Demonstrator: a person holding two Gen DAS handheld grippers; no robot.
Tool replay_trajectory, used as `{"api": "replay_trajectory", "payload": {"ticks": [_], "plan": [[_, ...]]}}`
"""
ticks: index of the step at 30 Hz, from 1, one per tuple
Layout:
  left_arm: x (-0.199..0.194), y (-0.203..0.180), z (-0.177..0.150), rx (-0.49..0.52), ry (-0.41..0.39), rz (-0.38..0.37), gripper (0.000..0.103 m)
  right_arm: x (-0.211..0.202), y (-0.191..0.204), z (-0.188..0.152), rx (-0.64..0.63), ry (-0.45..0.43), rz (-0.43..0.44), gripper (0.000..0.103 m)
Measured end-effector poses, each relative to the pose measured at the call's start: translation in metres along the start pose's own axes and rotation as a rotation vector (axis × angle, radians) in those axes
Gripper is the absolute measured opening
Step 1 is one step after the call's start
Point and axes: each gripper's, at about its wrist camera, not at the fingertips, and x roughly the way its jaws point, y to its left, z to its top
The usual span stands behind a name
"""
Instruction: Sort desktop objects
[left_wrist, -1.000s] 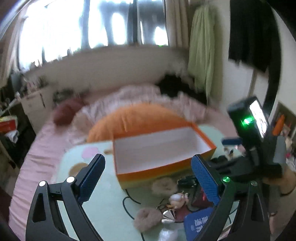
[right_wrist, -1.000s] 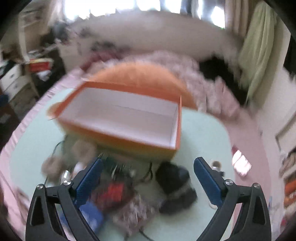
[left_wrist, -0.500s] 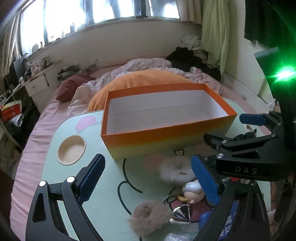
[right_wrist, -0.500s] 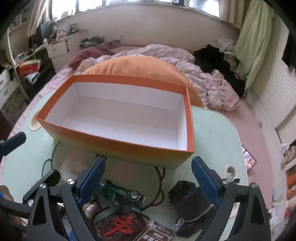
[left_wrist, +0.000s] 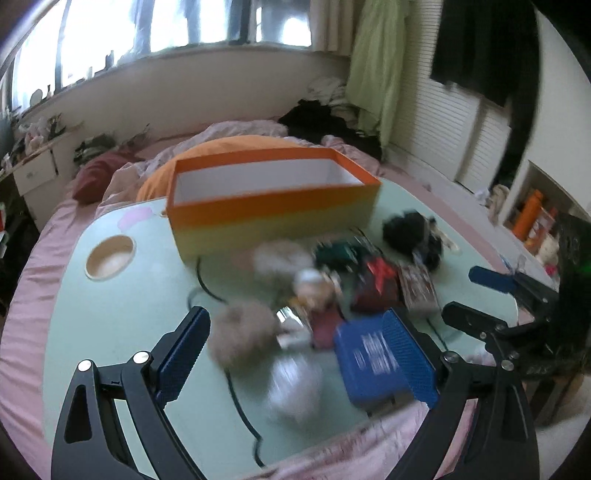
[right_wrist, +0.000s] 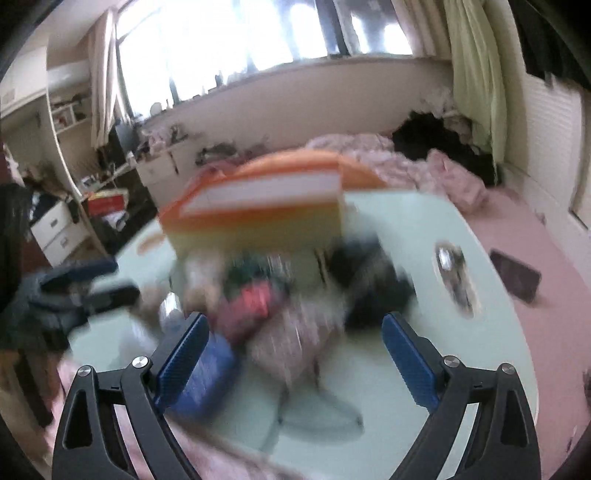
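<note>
Hovering over the near edge of the pale green counter (left_wrist: 122, 314), the left gripper (left_wrist: 295, 358) has its jaws wide apart with nothing pressed between them; the right gripper (right_wrist: 295, 354) likewise stands open and empty. Just past the left jaws lies a blurred heap: a brown fluffy puff (left_wrist: 242, 332), a whitish bundle (left_wrist: 293, 387) at the counter's front rim, and a blue box (left_wrist: 373, 363) touching the right-hand pad's side of the view. A black cable (left_wrist: 236, 391) runs from the heap off the front edge. Farther in sit a small figurine (left_wrist: 314, 288), a dark red item (left_wrist: 376, 288), a green toy car (left_wrist: 338, 254) and a black clump (left_wrist: 412, 232). The counter's left half is bare apart from a round cup recess (left_wrist: 110, 257), leaving free room there. Behind the heap stands the orange box (left_wrist: 273, 206), open-topped, white inside, fading to yellow at its base. A phone (right_wrist: 515, 275) lies on the pink bed beyond the counter's right edge.
</note>
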Motion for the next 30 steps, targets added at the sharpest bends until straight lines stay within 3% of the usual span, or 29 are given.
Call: {"api": "replay_trajectory", "payload": {"ticks": [4, 6, 8, 11, 14, 20, 25, 28, 30], "plan": [[-0.003, -0.014, -0.037, 0.074, -0.018, 0.043, 0.094, -0.004, 0.004, -0.018, -0.082, 0.009, -0.078, 0.095], [-0.005, -0.014, -0.047, 0.069, -0.051, 0.072, 0.094, 0.013, 0.002, -0.028, -0.084, 0.089, -0.078, 0.095], [0.000, -0.010, -0.048, 0.059, -0.061, 0.121, 0.094, 0.016, 0.006, -0.035, -0.139, 0.043, -0.107, 0.102], [0.022, 0.008, -0.048, -0.012, 0.010, 0.159, 0.097, 0.020, -0.004, -0.035, -0.118, 0.039, -0.081, 0.103], [0.029, 0.020, -0.052, -0.048, -0.030, 0.191, 0.102, 0.022, -0.010, -0.035, -0.115, 0.016, -0.081, 0.103], [0.035, 0.014, -0.062, 0.002, -0.101, 0.148, 0.103, 0.023, -0.008, -0.036, -0.134, -0.018, -0.061, 0.103], [0.034, 0.015, -0.061, 0.000, -0.102, 0.146, 0.103, 0.021, -0.008, -0.039, -0.134, -0.020, -0.055, 0.103], [0.035, 0.015, -0.062, -0.002, -0.100, 0.141, 0.103, 0.014, -0.008, -0.044, -0.120, -0.061, -0.033, 0.102], [0.034, 0.015, -0.060, -0.001, -0.098, 0.139, 0.103, 0.002, -0.012, -0.041, -0.086, -0.111, 0.007, 0.096]]}}
